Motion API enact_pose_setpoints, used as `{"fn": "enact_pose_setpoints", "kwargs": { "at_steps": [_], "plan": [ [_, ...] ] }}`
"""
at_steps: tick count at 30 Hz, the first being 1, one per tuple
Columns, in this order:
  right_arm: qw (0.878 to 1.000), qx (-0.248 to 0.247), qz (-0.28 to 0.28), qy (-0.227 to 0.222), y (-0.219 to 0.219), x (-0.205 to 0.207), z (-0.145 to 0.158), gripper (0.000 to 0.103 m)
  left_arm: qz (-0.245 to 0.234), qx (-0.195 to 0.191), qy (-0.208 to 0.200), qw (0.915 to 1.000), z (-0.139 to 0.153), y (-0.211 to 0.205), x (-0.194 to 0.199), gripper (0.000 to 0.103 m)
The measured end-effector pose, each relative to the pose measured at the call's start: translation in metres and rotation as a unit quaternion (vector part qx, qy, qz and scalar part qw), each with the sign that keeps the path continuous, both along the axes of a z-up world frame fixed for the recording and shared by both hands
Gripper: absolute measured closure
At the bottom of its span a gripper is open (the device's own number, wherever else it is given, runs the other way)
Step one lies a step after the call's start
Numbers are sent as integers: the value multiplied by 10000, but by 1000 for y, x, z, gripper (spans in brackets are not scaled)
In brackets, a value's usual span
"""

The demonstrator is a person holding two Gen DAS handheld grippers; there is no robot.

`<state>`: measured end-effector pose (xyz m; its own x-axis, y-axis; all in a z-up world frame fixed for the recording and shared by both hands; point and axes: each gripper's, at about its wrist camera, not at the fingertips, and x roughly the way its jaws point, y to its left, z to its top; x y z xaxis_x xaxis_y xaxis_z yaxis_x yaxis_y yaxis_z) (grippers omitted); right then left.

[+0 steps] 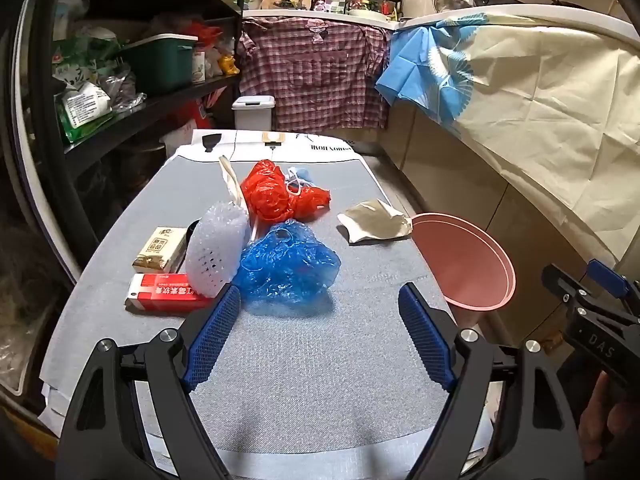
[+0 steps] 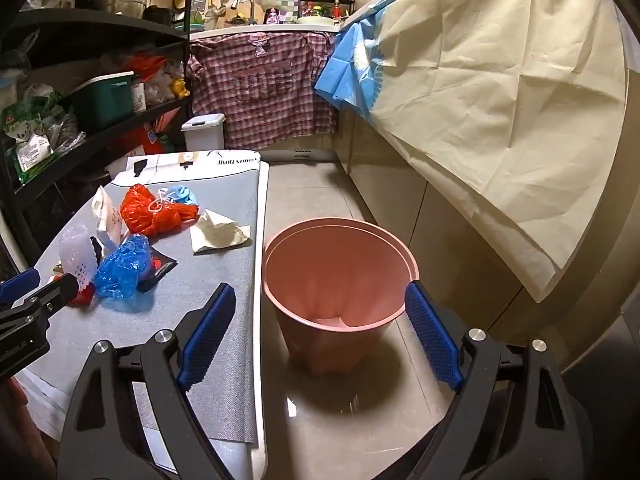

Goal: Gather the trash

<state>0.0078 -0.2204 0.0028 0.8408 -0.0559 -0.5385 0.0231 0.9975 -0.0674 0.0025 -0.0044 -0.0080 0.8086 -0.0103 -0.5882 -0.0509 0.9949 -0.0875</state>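
Trash lies on a grey table (image 1: 320,380): a crumpled blue plastic bag (image 1: 286,266), a red plastic bag (image 1: 272,194), a white foam net sleeve (image 1: 214,252), a red box (image 1: 168,292), a tan carton (image 1: 160,250) and a crumpled cream paper (image 1: 376,222). My left gripper (image 1: 320,300) hangs open just short of the blue bag, nothing between its fingers. A pink bin (image 2: 340,272) stands on the floor right of the table. My right gripper (image 2: 320,300) is open above the bin's near rim, holding nothing. The blue bag (image 2: 122,270) and cream paper (image 2: 218,232) show in the right wrist view too.
Dark shelves (image 1: 132,112) full of bags and boxes line the left side. A counter draped in cream cloth (image 2: 500,100) runs along the right. A small white lidded bin (image 1: 253,112) and a hanging plaid shirt (image 1: 316,72) stand at the far end.
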Motion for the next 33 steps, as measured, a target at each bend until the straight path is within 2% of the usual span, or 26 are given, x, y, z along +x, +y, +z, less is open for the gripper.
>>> {"fn": "enact_pose_setpoints", "kwargs": {
  "at_steps": [33],
  "plan": [
    [10000, 1, -37, -24, -1, -1, 1, 18, -29, -46, -30, 10000, -1, -2, 0, 24]
  ]
}}
